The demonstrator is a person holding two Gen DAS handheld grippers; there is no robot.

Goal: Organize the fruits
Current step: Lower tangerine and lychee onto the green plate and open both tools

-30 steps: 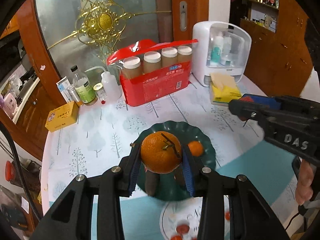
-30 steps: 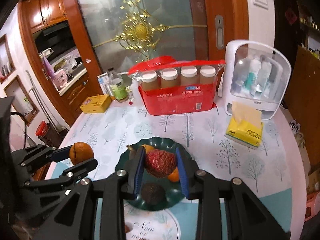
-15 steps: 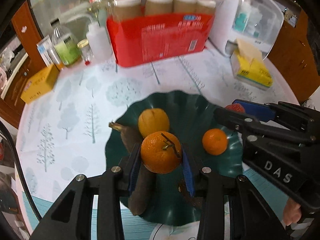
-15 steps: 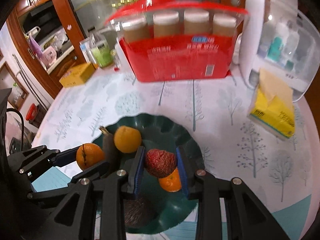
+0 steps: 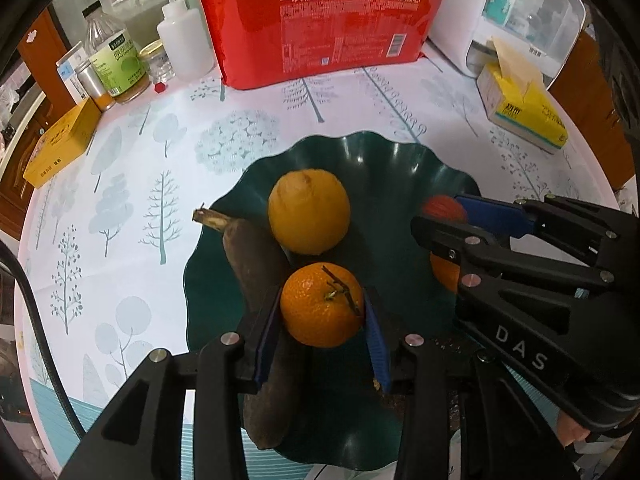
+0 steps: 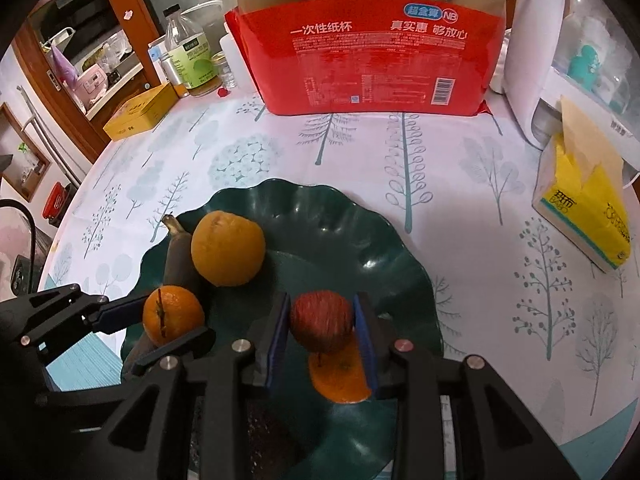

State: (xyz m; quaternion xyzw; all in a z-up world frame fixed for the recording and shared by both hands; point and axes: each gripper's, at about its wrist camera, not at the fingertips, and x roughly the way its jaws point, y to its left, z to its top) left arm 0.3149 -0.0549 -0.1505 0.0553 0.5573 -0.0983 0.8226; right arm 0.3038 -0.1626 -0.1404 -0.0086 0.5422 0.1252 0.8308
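My left gripper (image 5: 322, 322) is shut on a stemmed mandarin (image 5: 322, 310) just above the dark green wavy plate (image 5: 368, 160). On the plate lie a yellow-orange citrus (image 5: 308, 211), a browned banana (image 5: 256, 264) and a small orange (image 6: 340, 376). My right gripper (image 6: 322, 328) is shut on a red wrinkled fruit (image 6: 322, 322) over the plate's right part, above the small orange. The left gripper and its mandarin (image 6: 172, 314) show at the left of the right wrist view. A dark rough fruit (image 6: 272, 428) lies at the plate's near edge.
A red pack of paper cups (image 5: 320, 20) stands behind the plate. Bottles and jars (image 5: 116, 64) and a yellow box (image 5: 60, 144) are at the back left. A yellow tissue pack (image 5: 524, 112) and a white dispenser (image 5: 516, 12) are at the back right.
Both grippers have come down and forward over the plate, still holding their fruits. The plate and its fruits now look much nearer.
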